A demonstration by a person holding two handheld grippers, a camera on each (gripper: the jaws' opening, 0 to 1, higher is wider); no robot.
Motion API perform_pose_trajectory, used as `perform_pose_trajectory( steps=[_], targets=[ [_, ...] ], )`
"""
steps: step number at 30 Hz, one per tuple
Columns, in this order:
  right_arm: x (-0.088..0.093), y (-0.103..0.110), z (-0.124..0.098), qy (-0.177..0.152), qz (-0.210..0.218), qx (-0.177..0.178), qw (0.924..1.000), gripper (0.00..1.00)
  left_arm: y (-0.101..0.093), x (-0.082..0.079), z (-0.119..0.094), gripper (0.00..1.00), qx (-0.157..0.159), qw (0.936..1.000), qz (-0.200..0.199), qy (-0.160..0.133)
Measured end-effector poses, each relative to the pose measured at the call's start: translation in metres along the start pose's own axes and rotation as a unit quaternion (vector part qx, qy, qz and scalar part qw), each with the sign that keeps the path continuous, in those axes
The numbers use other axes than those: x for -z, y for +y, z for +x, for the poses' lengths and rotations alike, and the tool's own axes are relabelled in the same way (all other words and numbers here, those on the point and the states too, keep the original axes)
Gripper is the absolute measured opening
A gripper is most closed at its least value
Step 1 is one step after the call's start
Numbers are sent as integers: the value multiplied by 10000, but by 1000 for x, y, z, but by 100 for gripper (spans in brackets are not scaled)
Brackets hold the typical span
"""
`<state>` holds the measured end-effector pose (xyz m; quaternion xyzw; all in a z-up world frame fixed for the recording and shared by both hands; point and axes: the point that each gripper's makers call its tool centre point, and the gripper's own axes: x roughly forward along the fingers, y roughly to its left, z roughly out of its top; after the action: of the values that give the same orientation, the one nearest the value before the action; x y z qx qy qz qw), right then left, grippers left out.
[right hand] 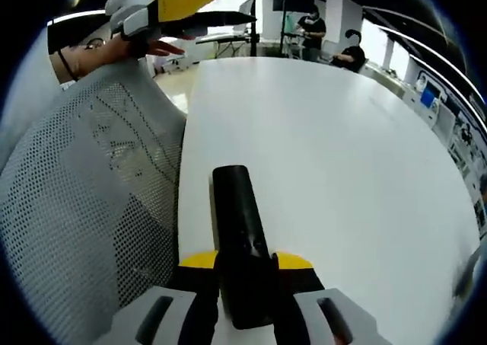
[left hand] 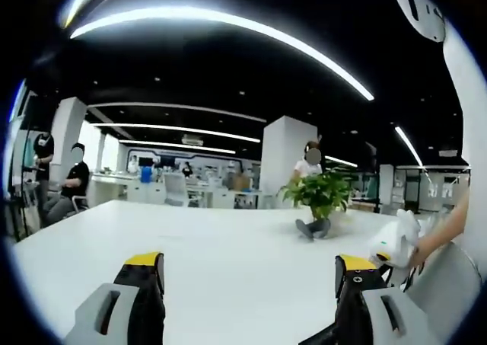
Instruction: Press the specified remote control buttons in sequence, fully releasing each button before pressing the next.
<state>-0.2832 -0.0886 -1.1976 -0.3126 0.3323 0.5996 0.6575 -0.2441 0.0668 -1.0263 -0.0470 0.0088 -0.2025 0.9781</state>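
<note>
right gripper (right hand: pixel 245 273) clenched on black remote control (right hand: pixel 240 231) over white table (right hand: pixel 342 170) — left gripper (left hand: pixel 249 280) jaws spread wide, holding nothing.

Tabletop (left hand: pixel 228 253): white, broad, smooth (mostly bare surface in both views).
On it: a small green potted plant (left hand: pixel 319 200) toward the far edge.

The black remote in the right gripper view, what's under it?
The white table lies under the far half of the black remote. Its near end sits between the right gripper jaws, which hide whatever is beneath that part.
</note>
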Motion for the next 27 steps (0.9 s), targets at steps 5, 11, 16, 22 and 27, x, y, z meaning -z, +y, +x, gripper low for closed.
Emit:
perform_pose_trajectory(
  steps=[5, 11, 16, 22, 27],
  targets=[
    [-2, -6, 0, -3, 62, -76, 10000, 21, -4, 1, 0, 95, 113, 9999, 16, 11],
    [-4, -19, 2, 13, 55, -163, 9999, 21, -5, 5, 1, 95, 131, 9998, 106, 133],
    [-5, -35, 3, 13, 19, -183, 9998, 21, -3, 6, 0, 95, 88, 9998, 104, 163],
    [-6, -53, 4, 17, 58, -168, 9998, 21, -4, 8, 0, 95, 93, 9997, 105, 208],
    [-7, -67, 4, 106, -28, -188, 9998, 21, -3, 9, -1, 95, 86, 9996, 104, 236]
  ],
)
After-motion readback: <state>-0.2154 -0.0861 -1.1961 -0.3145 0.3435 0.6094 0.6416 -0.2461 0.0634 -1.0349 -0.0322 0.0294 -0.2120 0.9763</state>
